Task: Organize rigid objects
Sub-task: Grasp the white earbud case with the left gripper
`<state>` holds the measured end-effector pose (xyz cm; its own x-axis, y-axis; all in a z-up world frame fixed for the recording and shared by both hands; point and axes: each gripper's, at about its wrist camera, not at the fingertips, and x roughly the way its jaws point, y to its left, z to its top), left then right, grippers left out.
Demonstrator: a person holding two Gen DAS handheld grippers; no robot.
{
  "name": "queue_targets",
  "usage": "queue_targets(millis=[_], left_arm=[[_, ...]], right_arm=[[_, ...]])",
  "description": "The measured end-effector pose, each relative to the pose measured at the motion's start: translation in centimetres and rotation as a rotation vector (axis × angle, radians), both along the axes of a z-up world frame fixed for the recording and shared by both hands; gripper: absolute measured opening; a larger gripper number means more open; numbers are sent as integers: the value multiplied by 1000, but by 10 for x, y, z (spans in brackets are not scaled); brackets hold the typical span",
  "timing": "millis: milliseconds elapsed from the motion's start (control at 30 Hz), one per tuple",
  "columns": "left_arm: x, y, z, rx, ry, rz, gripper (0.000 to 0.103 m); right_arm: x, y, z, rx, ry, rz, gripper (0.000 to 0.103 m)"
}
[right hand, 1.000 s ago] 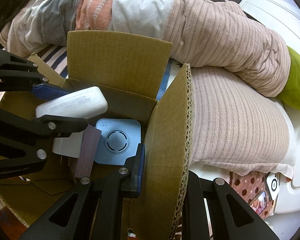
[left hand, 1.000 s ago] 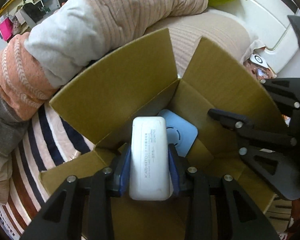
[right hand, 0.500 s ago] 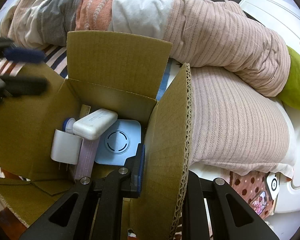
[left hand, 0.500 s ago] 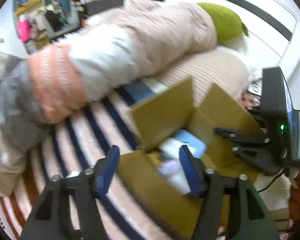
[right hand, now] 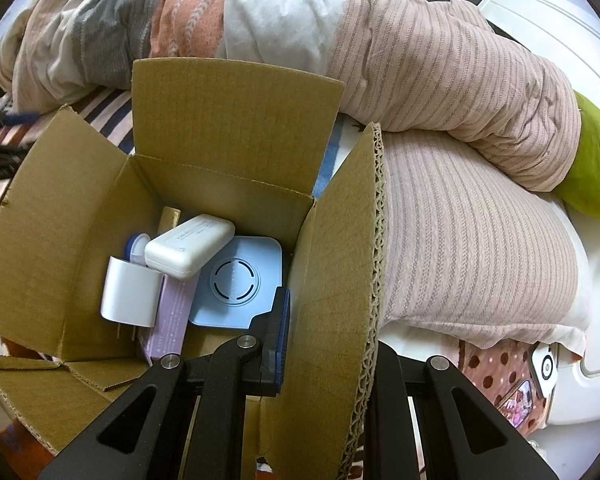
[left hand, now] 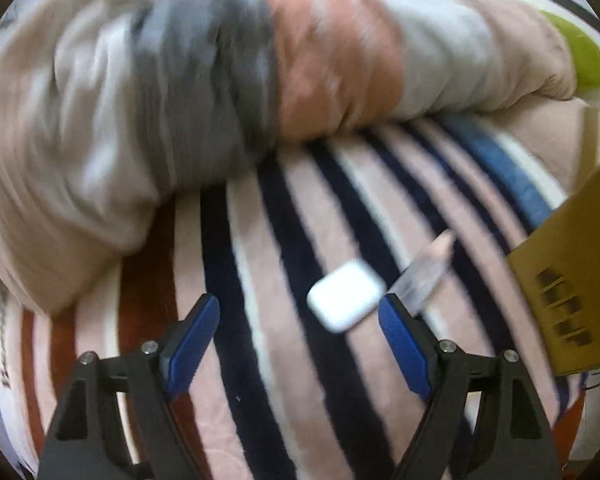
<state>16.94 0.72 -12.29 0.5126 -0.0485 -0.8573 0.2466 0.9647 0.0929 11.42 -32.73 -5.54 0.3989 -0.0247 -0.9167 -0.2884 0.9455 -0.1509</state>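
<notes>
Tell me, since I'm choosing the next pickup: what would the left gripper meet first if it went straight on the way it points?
Probably the small white case on the striped blanket, just ahead of the left gripper and nearer its right finger; blur leaves depth uncertain.

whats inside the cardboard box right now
In the box: a white power bank lying on top, a white plug adapter, a pink carton and a blue square pad. A blue-rimmed item is mostly covered; the floor underneath is hidden.

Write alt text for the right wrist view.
The right gripper clamps a flap of an open cardboard box on a bed. Inside lie a white power bank, blue square pad, white charger and pink box.
</notes>
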Motion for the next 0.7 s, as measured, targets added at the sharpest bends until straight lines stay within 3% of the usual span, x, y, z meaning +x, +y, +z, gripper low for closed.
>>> queue_targets(millis=[133,233,400,567,700], left_arm=[[4,1,-39,11,51,-19,79],[6,-7,-60,71,68,-36,82],[17,-8,-58,-10,32,6,82],[22,-25,-56,17,-7,6,82],[28,-31,-56,-13,-19,-5,77]], right_arm=[[0,0,0,0,2,-2,12],[0,-1,-1,1,2,-3,12],[0,-2,-1,2,4,-3,12],[0,-2,-1,3,5,-4,12],[0,-2,-1,2,11,-4,12]])
